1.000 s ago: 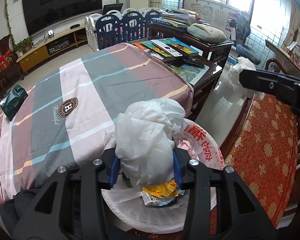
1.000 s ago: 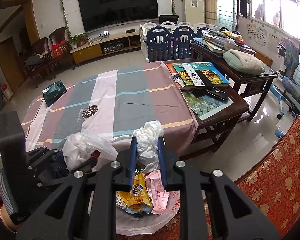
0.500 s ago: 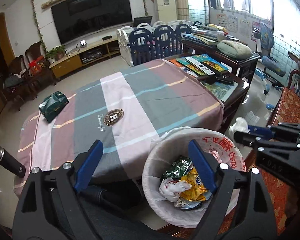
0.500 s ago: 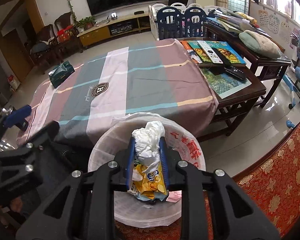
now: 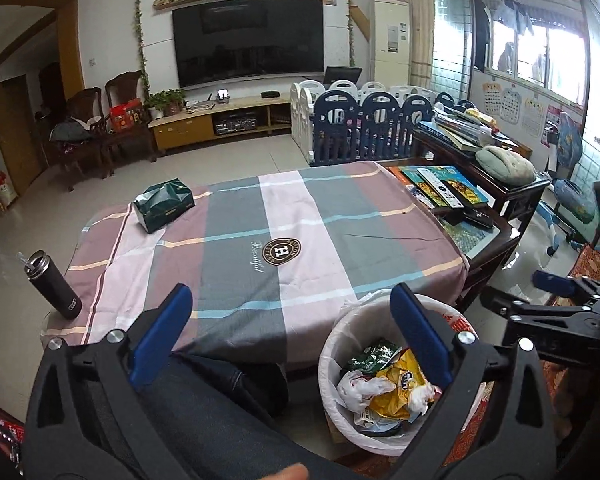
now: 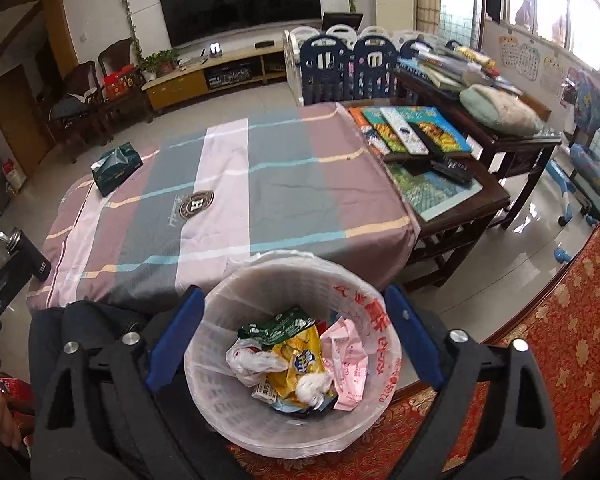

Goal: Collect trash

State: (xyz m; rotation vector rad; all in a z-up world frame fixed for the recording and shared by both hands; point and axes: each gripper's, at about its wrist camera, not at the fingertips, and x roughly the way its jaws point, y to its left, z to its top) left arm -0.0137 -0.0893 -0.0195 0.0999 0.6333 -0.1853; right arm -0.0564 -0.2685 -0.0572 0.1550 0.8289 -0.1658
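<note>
Open worktop ahead, bin mouth clear below you.
Your way down into the bin (image 6: 364,300) is unblocked; on the worktop (image 5: 320,240) only the tissue pack (image 5: 164,204) and corner flask (image 5: 54,284) interrupt a wide bare cloth.

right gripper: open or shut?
Open. The right gripper has just opened; its blue pads stand wide apart over the trash bin, nothing between them.
</note>
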